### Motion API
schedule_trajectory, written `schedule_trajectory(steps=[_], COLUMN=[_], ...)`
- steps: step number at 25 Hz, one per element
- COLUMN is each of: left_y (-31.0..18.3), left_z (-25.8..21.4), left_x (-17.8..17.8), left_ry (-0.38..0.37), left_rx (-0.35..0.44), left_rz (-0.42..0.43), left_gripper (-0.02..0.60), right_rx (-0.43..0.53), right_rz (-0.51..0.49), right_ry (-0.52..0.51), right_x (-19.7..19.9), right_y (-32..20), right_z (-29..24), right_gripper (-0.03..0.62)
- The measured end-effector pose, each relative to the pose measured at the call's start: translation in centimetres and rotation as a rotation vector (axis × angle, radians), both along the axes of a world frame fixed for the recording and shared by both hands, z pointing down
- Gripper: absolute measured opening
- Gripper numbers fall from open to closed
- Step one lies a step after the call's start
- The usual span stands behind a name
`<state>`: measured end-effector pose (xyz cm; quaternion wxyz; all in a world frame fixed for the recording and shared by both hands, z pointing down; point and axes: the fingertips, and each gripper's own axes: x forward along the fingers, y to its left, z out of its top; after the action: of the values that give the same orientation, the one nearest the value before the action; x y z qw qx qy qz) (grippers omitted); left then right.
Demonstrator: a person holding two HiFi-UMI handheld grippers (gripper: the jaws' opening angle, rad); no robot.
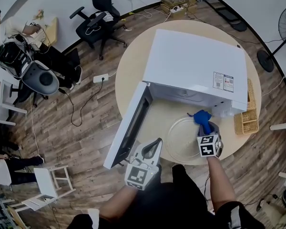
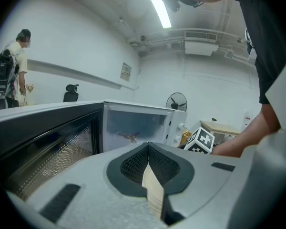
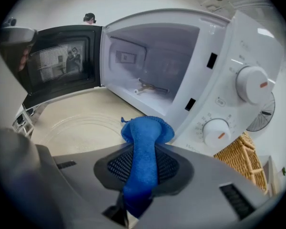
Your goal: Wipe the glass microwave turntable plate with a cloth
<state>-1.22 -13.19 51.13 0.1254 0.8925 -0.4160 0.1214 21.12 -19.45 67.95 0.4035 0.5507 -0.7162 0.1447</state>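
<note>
R gripper (image 3: 144, 162) jaws clamped on blue cloth (image 3: 147, 136), held just over the far-right rim of the glass plate (image 1: 180, 138). Plate lies flat on counter (image 1: 131, 67) in front of the open microwave (image 1: 195, 63). L gripper (image 2: 148, 162) jaws closed, empty, near plate's left edge.

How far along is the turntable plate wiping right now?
Done: the microwave door is open and the glass plate lies out on the table. In hand: the right gripper clamps the blue cloth by the plate's rim. Left, apparently: the wiping itself; the left gripper is shut and empty.
</note>
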Motion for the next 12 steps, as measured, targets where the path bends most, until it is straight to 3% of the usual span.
schedule_trajectory(steps=[5,12], left_y=[0.5,0.5], left_z=[1.6,2.4], left_x=[-0.3,-1.1], left_ry=[-0.035,-0.037], left_rx=[0.003,-0.016], left_rz=[0.001,-0.017], left_gripper=[0.006,0.006], right_rx=[0.040,0.029], right_rz=[-0.044,-0.160], right_ry=[-0.062,-0.146], right_x=[-2.2,-8.2], right_y=[1.3,3.4], right_z=[-2.1,-3.6], right_gripper=[0.086,0.086])
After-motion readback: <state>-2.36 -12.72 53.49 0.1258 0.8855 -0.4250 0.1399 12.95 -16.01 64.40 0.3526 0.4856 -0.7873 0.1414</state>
